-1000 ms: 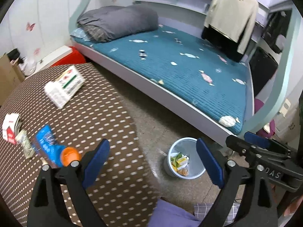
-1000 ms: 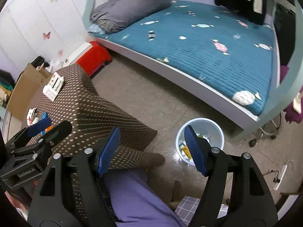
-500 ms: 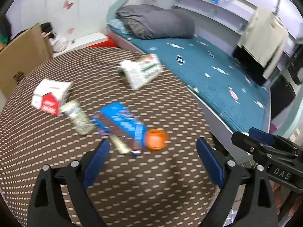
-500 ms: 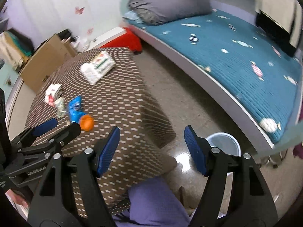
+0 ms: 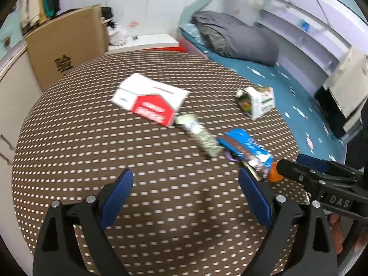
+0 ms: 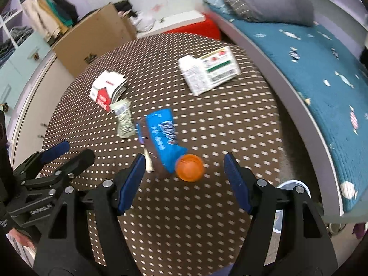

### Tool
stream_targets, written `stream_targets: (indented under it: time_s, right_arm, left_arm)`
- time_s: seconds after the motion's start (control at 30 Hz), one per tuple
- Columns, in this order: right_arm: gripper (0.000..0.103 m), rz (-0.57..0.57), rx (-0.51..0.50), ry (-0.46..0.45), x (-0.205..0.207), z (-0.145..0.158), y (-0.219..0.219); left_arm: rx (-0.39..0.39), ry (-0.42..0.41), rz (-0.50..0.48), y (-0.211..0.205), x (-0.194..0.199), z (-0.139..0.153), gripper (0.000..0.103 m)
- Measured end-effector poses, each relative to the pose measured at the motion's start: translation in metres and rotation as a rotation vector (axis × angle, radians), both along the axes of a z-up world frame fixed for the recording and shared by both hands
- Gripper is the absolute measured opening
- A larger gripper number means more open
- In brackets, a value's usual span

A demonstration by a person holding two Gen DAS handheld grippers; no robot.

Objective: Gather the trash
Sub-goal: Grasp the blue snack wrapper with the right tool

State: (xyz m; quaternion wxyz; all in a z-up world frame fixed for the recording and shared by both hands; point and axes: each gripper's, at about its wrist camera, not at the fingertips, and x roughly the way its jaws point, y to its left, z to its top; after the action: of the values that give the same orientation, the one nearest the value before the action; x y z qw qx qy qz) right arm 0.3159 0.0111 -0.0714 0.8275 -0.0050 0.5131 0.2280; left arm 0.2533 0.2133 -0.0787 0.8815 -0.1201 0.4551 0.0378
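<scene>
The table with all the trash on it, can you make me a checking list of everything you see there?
Surface: round table, brown cloth with white dots.
Job's things: red-and-white box, white carton, speckled wrapper, blue wrapper, orange cap, all lying on the table; bin on the floor, mostly hidden.
Clutter: nothing seen beyond the trash.
Grippers: left tool and right tool both open, holding nothing.
Cables: nothing seen.
Surroundings: bed with grey pillow, cardboard box.

Even indoor light, motion blur throughout, heavy fisheye edge distortion.
</scene>
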Motion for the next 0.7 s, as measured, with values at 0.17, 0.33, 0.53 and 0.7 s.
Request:
stream_targets:
  time_s: [0.17, 0.33, 0.53, 0.7]
  right_arm:
    - [0.051, 0.033, -0.058, 0.03, 0.012, -0.014, 0.024]
    - [0.035, 0.025, -0.065, 0.025, 0.016, -0.015, 0.028]
    - [0.033, 0.001, -0.018, -0.015, 0.013, 0.002, 0.018]
    - [0.009, -0.027, 0.032, -0.004, 0.018, 0.01, -0.005]
  left_arm:
    - [-0.013, 0.011, 0.054, 0.025, -0.006, -0.004, 0.091]
    - [-0.027, 0.022, 0.078, 0.036, -0.009, -0.01, 0.091]
    - [-0.042, 0.024, 0.049, 0.026, -0.003, -0.011, 0.091]
    - [-0.046, 0.03, -0.023, -0.003, 0.013, -0.011, 0.091]
